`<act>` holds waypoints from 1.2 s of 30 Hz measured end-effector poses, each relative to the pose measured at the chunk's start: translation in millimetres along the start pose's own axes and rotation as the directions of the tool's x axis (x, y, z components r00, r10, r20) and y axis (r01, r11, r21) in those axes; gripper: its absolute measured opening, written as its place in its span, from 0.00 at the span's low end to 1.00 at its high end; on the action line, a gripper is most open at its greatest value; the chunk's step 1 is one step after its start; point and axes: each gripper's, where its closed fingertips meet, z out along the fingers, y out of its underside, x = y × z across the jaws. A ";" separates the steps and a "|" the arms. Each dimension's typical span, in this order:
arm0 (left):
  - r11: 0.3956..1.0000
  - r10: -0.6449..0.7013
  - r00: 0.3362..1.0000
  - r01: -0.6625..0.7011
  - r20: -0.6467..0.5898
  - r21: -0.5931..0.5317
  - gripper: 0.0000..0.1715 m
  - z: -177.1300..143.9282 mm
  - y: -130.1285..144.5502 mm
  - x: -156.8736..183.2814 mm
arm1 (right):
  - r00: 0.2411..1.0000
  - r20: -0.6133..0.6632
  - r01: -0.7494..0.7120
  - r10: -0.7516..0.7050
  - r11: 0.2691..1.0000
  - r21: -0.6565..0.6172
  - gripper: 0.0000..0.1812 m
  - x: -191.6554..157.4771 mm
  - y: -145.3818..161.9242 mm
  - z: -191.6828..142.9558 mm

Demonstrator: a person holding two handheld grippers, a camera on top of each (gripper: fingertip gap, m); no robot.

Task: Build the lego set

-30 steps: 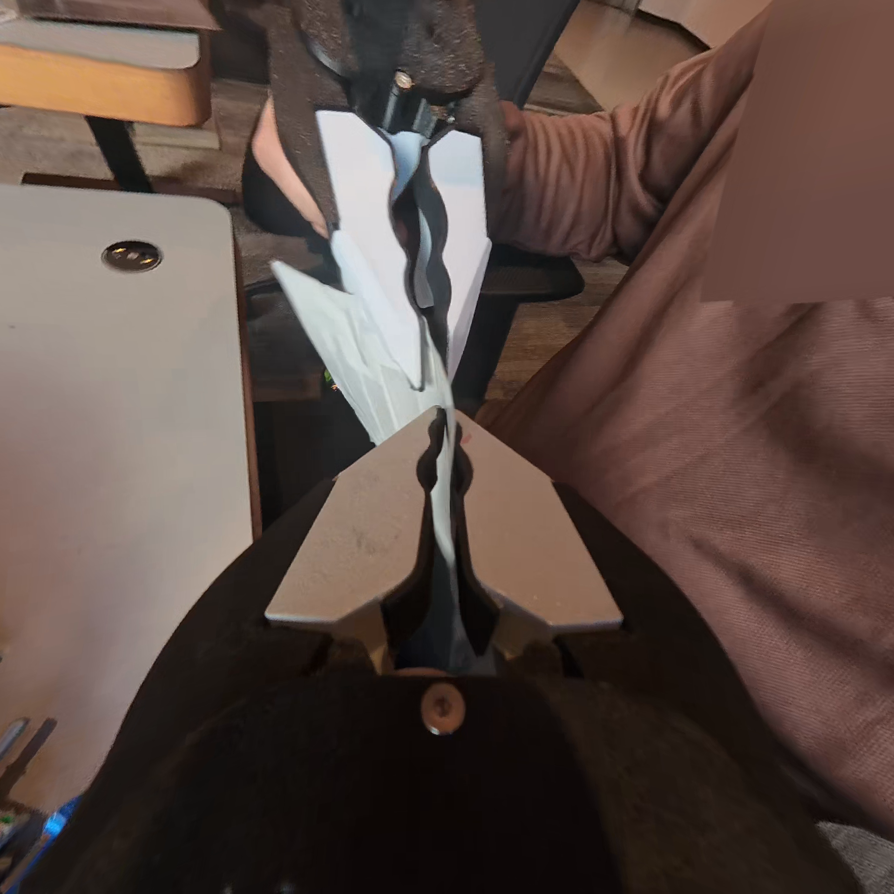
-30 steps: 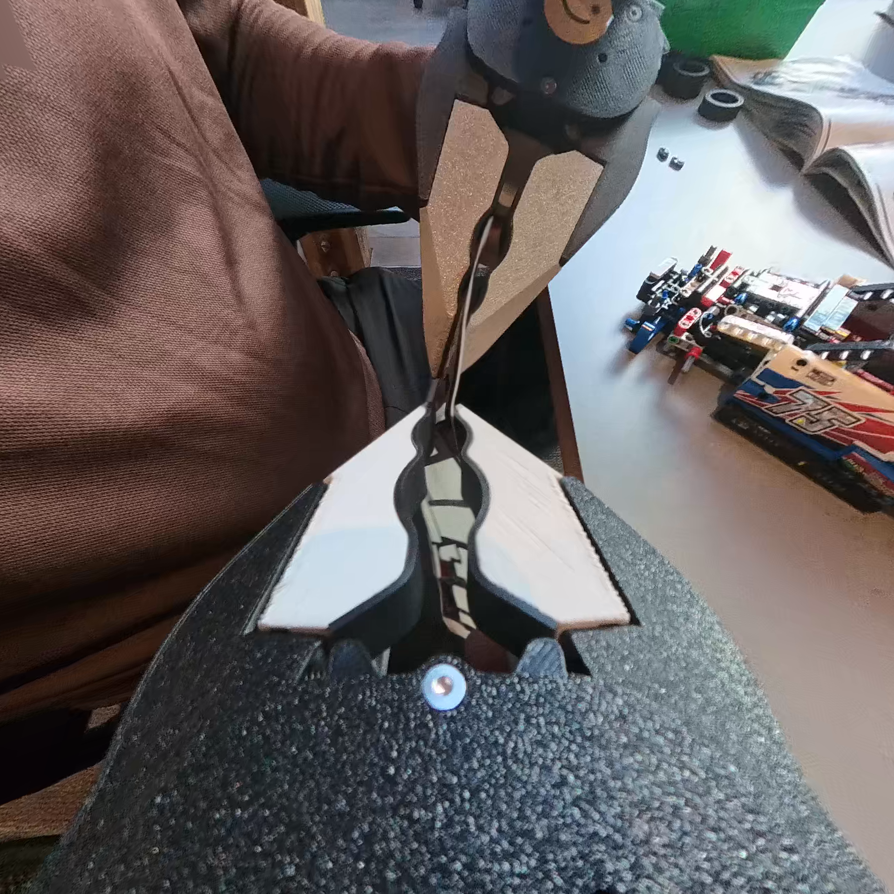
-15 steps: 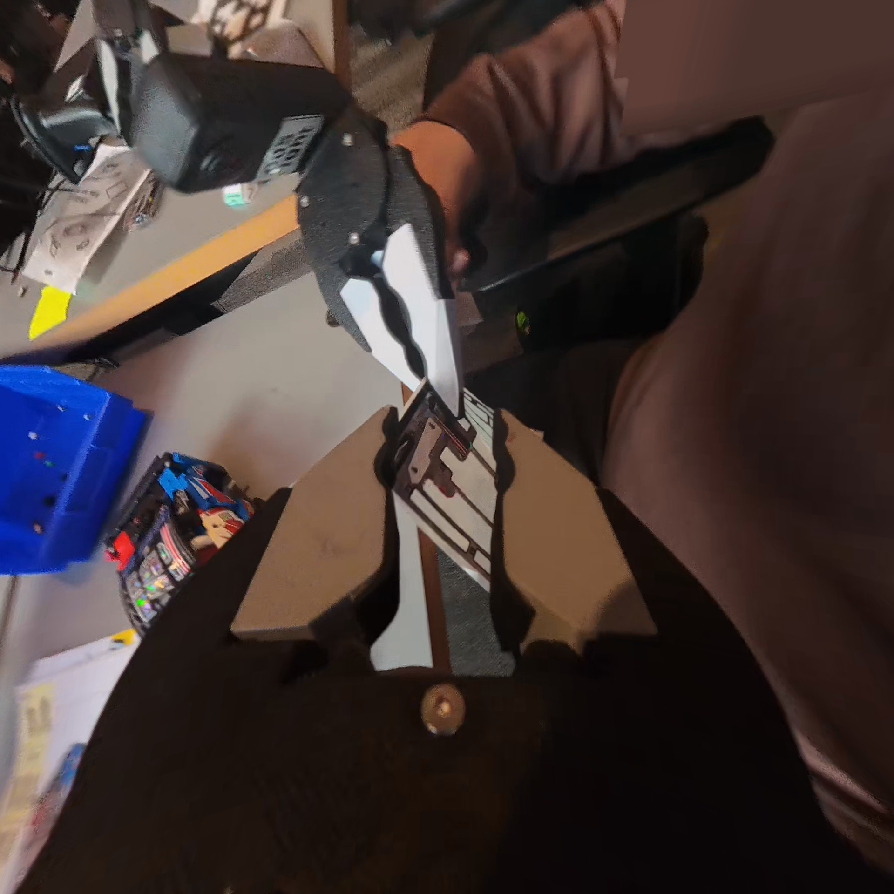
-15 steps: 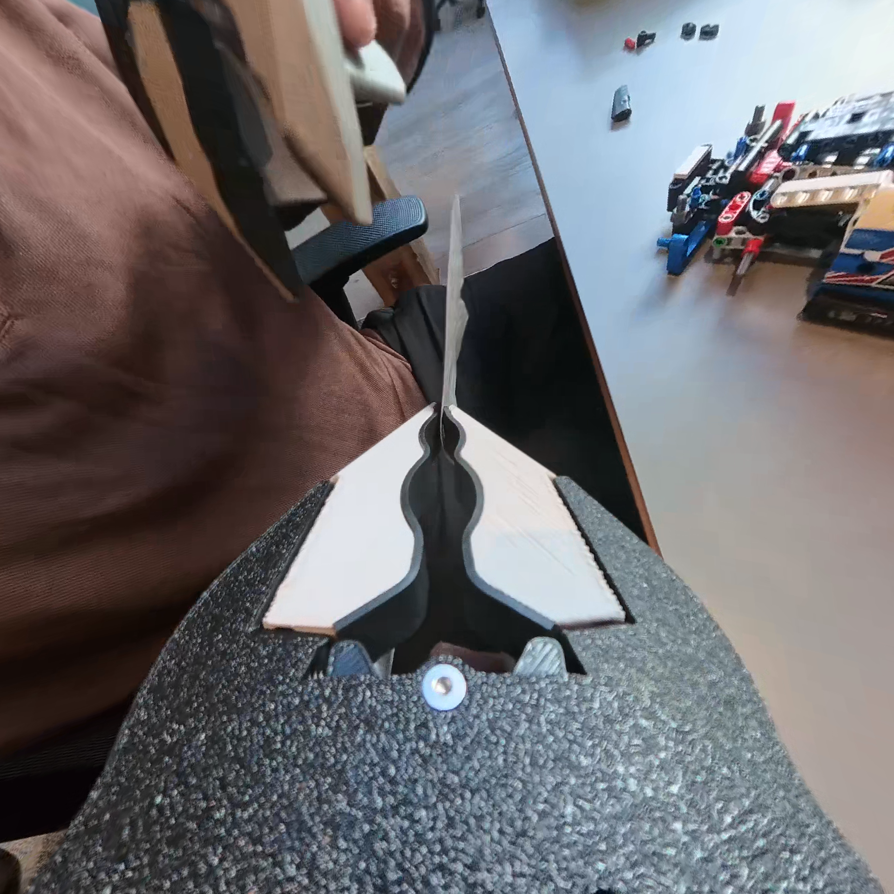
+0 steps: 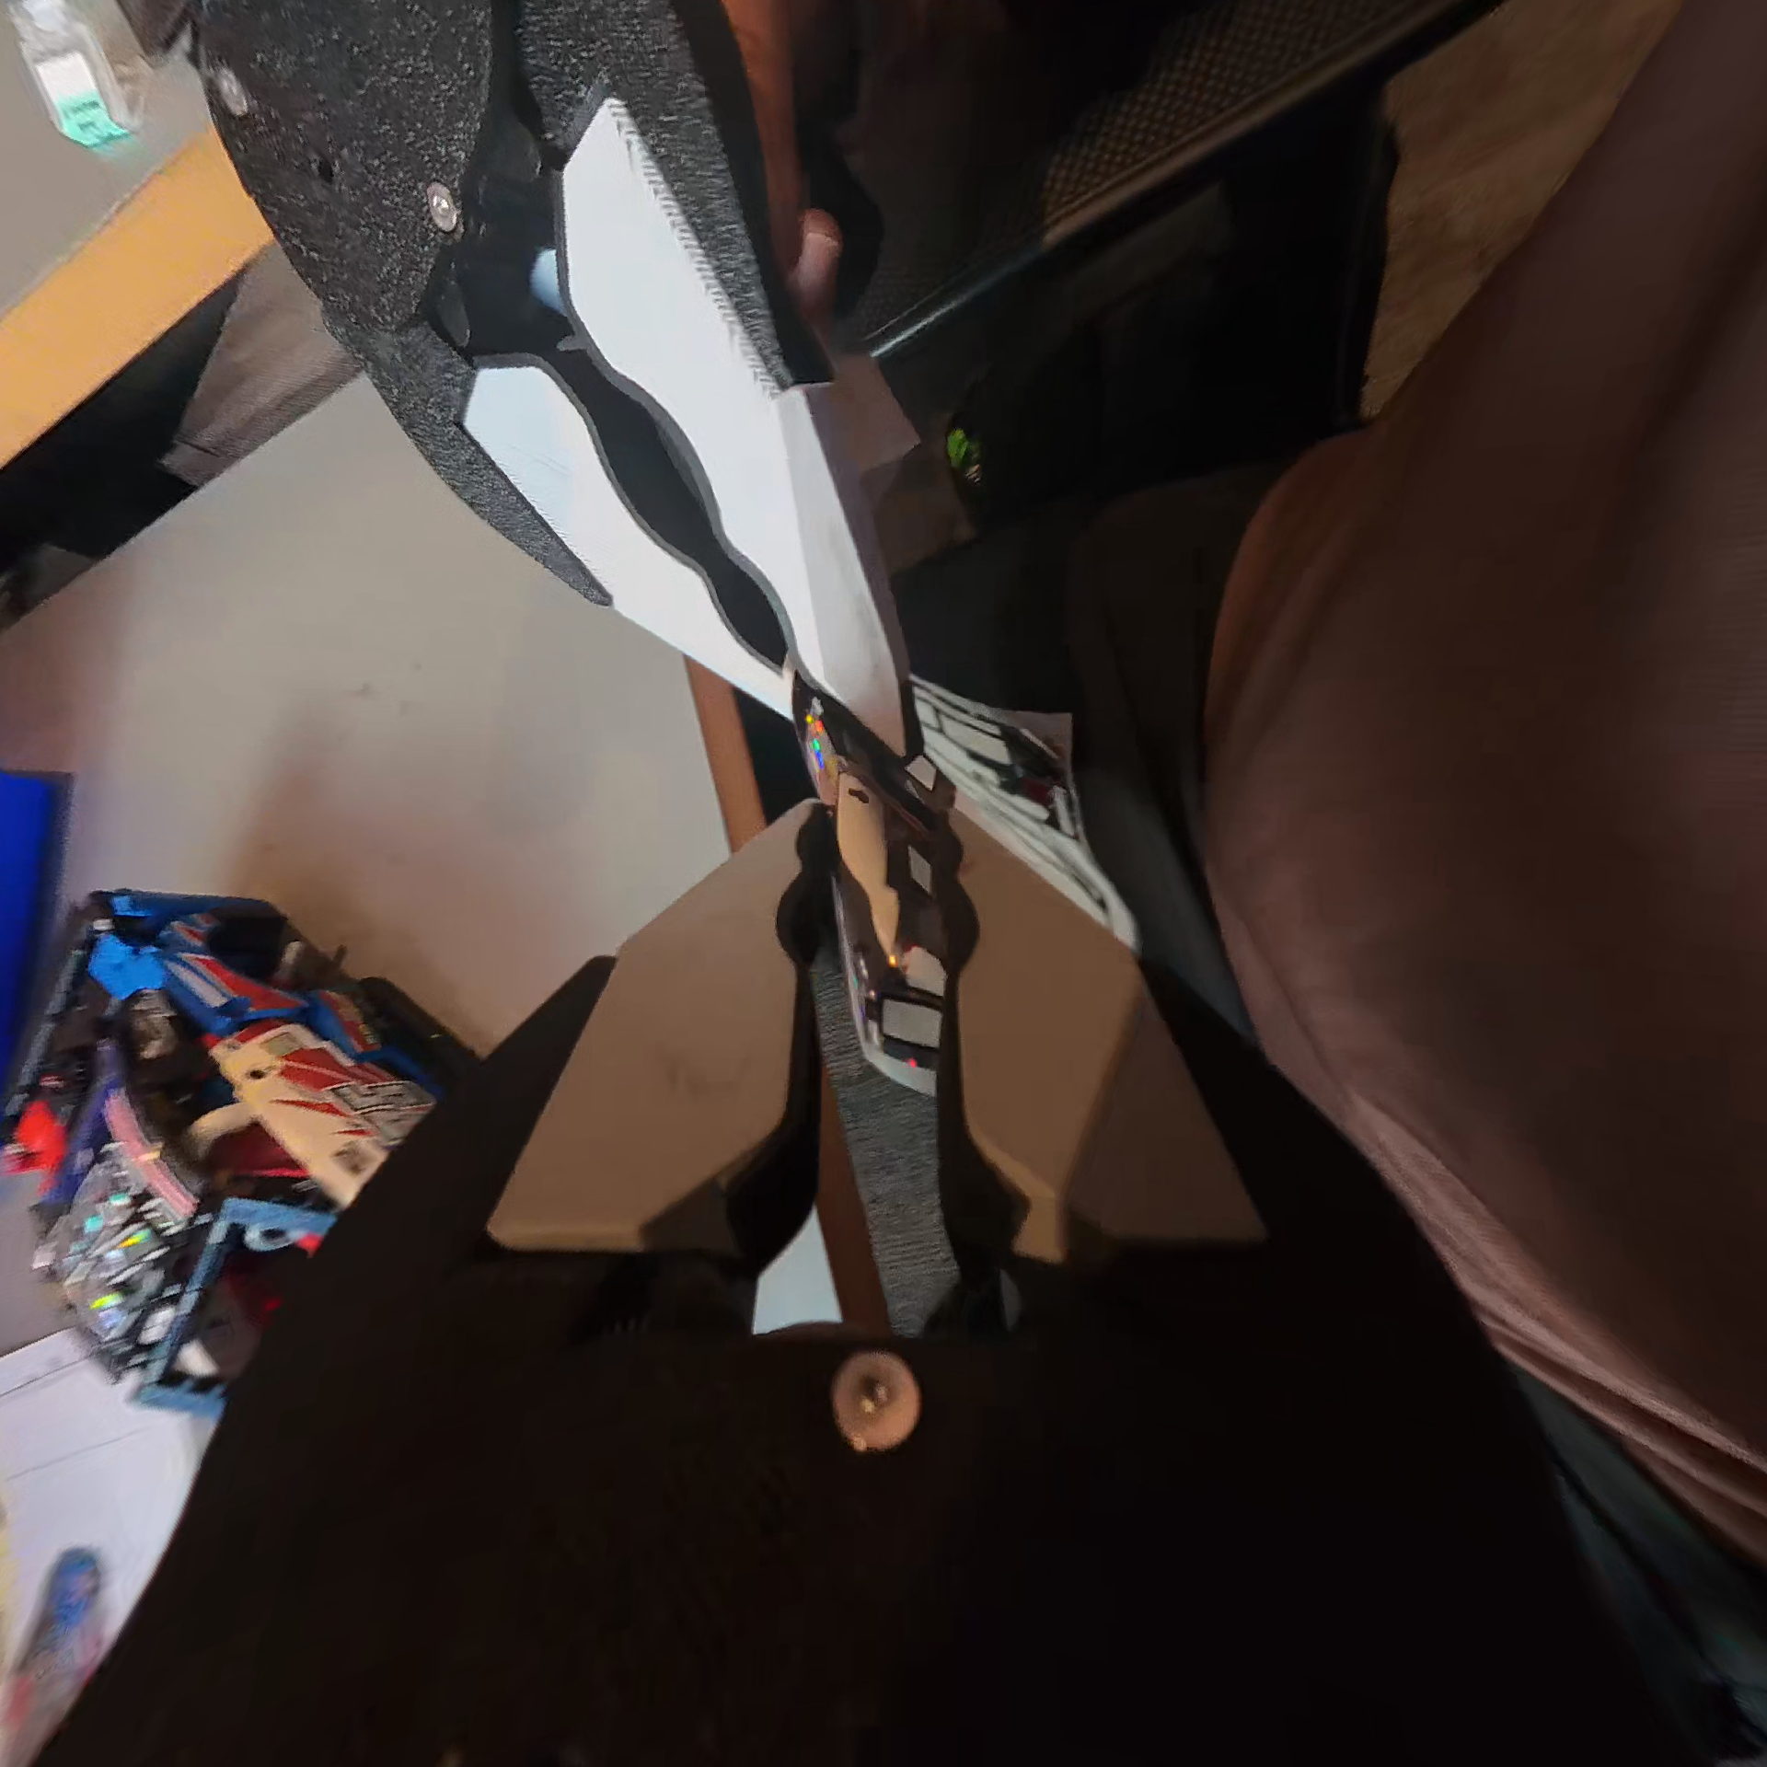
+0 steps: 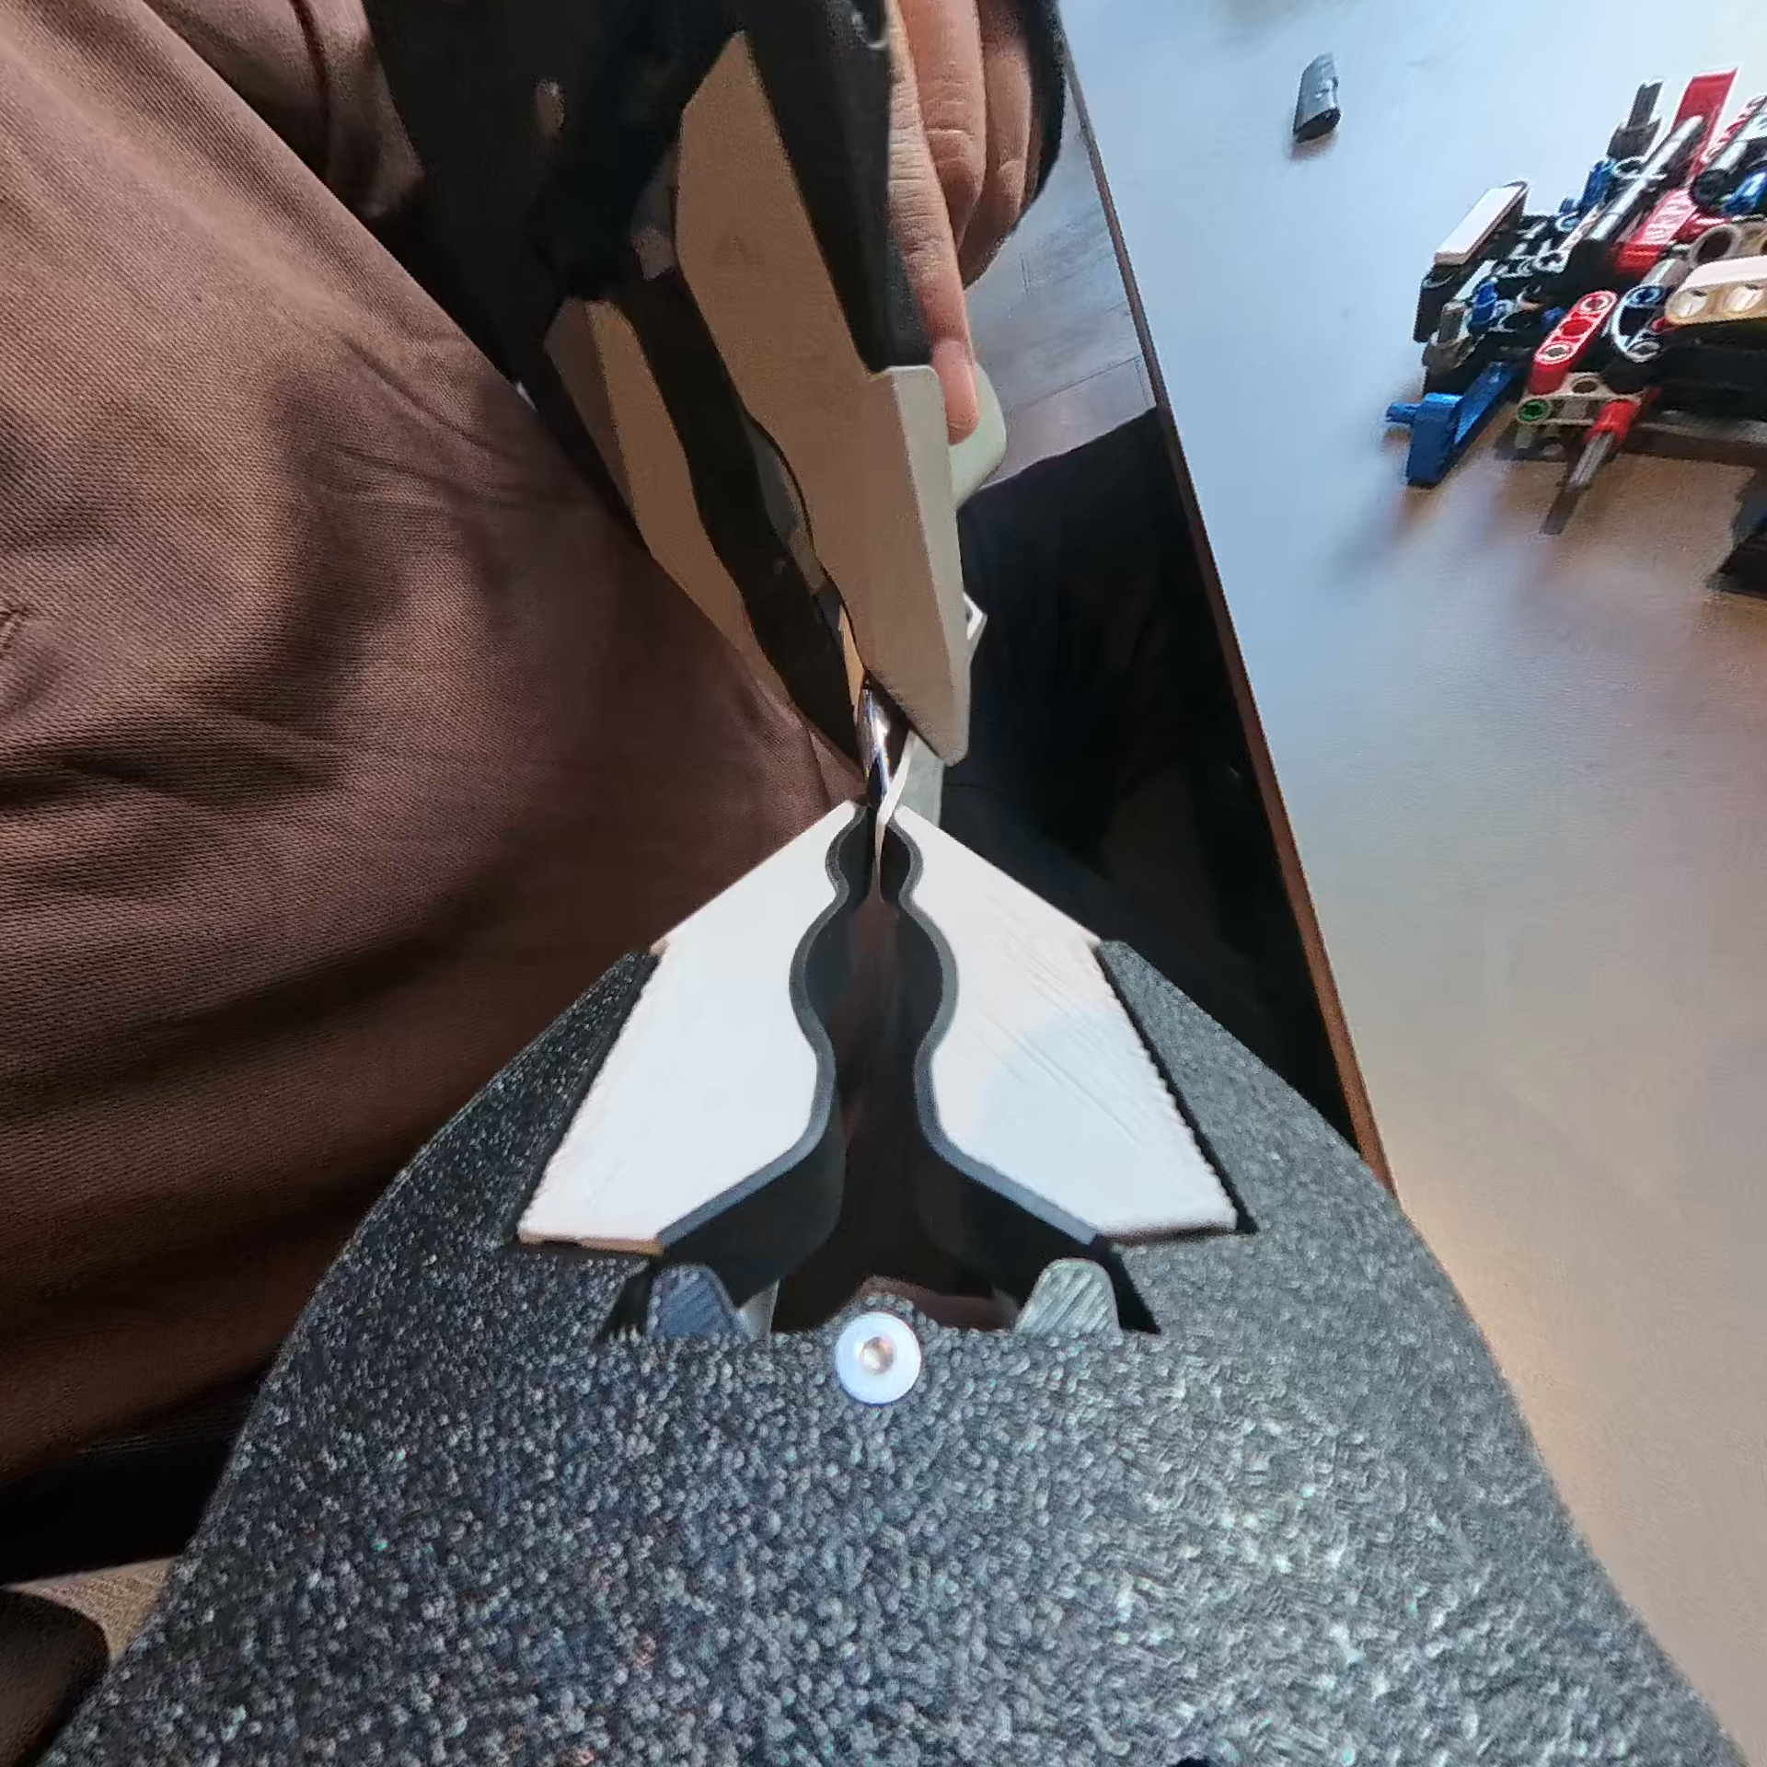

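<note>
Holding a thin sticker sheet (image 5: 994, 755) between them, both grippers meet tip to tip off the table (image 5: 382, 669) edge, over the person's lap. The left gripper (image 5: 884, 861) is closed on the sheet's near end; the sheet runs forward along its fingers. The right gripper (image 6: 875, 822) comes from the opposite side, tips pinched on a curling, shiny strip (image 6: 875, 755) that appears to be peeling from the sheet. The strip's long axis lies in line with both grippers. The Lego car (image 5: 210, 1100) sits on the table, well apart, to the left gripper's left.
</note>
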 end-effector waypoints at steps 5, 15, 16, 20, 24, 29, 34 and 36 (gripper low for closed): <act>0.970 -0.210 0.965 0.226 -0.158 0.086 0.01 3.4 3.2 5.4 | 0.990 -0.092 0.099 -0.103 0.994 -0.049 0.03 3.3 5.6 0.0; 0.745 -0.516 0.715 0.646 -0.472 0.164 0.00 -2.3 -3.2 5.6 | 0.947 -0.234 0.226 -0.221 0.974 -0.006 0.06 7.6 -7.8 -13.2; 0.739 -0.518 0.711 0.652 -0.477 0.170 0.00 -2.7 -3.3 5.4 | 0.958 -0.203 0.210 -0.204 0.978 0.010 0.02 4.7 -8.0 -11.5; 0.766 -0.494 0.754 0.613 -0.432 0.194 0.02 -1.0 0.2 6.2 | 0.999 -0.001 -0.051 0.052 0.995 0.089 0.00 6.1 -3.8 -7.0; 0.821 -0.449 0.833 0.528 -0.325 0.218 0.08 2.1 5.1 4.4 | 0.978 0.099 -0.195 0.184 0.975 0.109 0.00 9.6 0.0 -5.7; 0.894 -0.350 0.927 0.373 -0.135 0.247 0.13 -3.0 7.6 -7.9 | 0.941 0.178 -0.313 0.288 0.941 0.131 0.00 12.0 -2.4 -6.6; 0.954 -0.202 0.979 0.196 0.001 0.226 0.14 -10.6 3.6 -11.5 | 0.915 0.214 -0.370 0.341 0.923 0.110 0.00 12.5 1.0 -0.9; 0.955 -0.199 0.980 0.196 -0.007 0.223 0.14 -16.1 0.9 -11.0 | 0.909 0.217 -0.384 0.356 0.917 0.105 0.00 13.8 1.8 0.4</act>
